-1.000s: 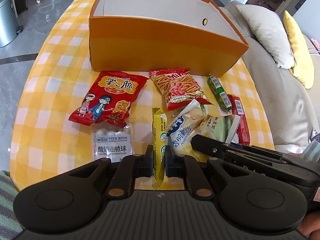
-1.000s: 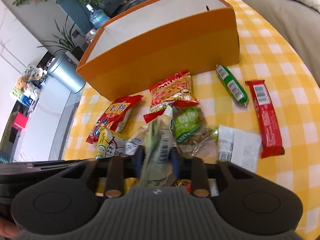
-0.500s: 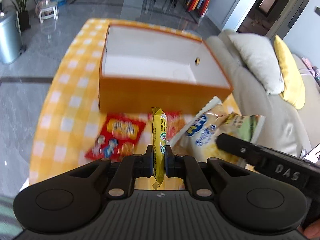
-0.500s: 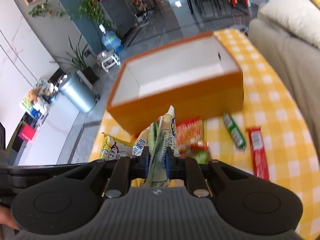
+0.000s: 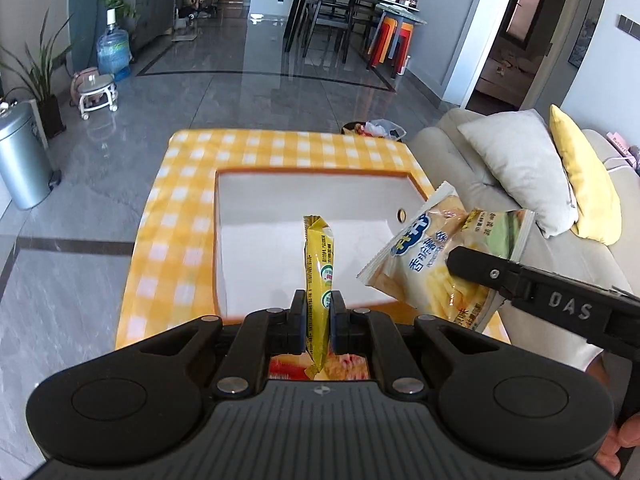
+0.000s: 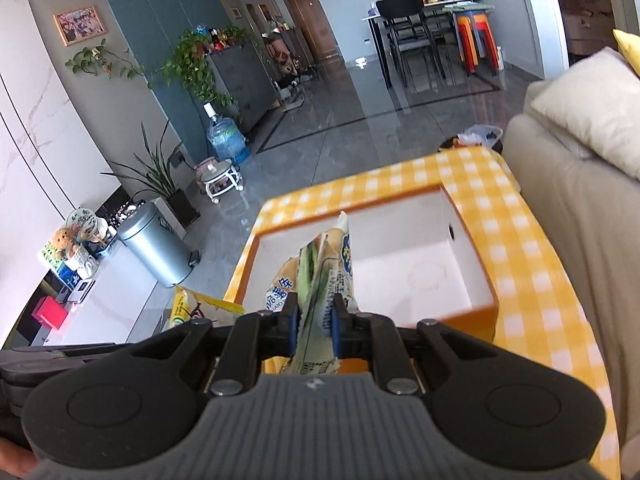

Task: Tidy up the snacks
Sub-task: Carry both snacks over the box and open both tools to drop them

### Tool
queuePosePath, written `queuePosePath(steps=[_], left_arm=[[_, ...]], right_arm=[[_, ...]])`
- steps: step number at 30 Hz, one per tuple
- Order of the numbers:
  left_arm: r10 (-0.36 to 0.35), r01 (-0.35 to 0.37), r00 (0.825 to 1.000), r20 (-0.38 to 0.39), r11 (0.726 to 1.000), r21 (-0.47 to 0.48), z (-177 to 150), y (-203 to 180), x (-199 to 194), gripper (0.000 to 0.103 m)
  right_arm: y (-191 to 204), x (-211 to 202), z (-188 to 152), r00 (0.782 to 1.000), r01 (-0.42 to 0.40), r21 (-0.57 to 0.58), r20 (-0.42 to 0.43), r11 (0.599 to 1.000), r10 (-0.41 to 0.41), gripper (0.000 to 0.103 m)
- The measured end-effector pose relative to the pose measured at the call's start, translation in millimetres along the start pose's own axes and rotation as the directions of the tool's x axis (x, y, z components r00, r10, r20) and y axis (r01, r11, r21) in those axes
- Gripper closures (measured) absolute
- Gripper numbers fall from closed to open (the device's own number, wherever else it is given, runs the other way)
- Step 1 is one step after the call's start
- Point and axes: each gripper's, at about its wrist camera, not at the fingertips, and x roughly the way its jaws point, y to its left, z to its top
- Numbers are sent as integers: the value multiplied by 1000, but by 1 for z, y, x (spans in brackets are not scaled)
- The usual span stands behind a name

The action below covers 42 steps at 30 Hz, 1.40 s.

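My left gripper (image 5: 318, 320) is shut on a slim yellow snack stick (image 5: 319, 260), which stands upright above the near wall of the orange box (image 5: 218, 240). The box's white inside holds nothing. My right gripper (image 6: 314, 316) is shut on two packets together, a pale chip bag (image 6: 280, 284) and a green-printed bag (image 6: 310, 268), also hanging over the box (image 6: 352, 203). In the left wrist view these bags (image 5: 420, 256) hang at the right under the right gripper's black finger (image 5: 480, 268). The yellow stick (image 6: 192, 306) shows at the lower left of the right wrist view.
The box stands on a table with a yellow checked cloth (image 5: 176, 216). A red snack packet (image 5: 280, 366) lies below my left gripper. A beige sofa with pillows (image 5: 516, 168) runs along the right. A metal bin (image 5: 20, 160) stands on the floor at the left.
Both grippers have risen from the table with their packets and moved toward the box. The snacks left on the cloth have dropped almost out of sight, and the views now look down into the box.
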Motion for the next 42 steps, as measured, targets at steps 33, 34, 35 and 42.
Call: queuePosePath(steps=[33, 34, 35, 42], left_arm=[[140, -76, 923, -357, 980, 186, 25, 6, 173, 93], [139, -77, 918, -372, 981, 179, 24, 7, 176, 93], [135, -74, 912, -386, 983, 169, 24, 7, 179, 93], [170, -105, 879, -445, 980, 166, 18, 7, 187, 92]], right_arm=[[-54, 180, -6, 967, 101, -3, -235, 995, -99, 91], [-54, 183, -7, 963, 104, -2, -252, 995, -101, 90], [-54, 184, -7, 959, 111, -2, -262, 994, -108, 90], [-57, 192, -5, 939, 130, 18, -322, 991, -118, 88]])
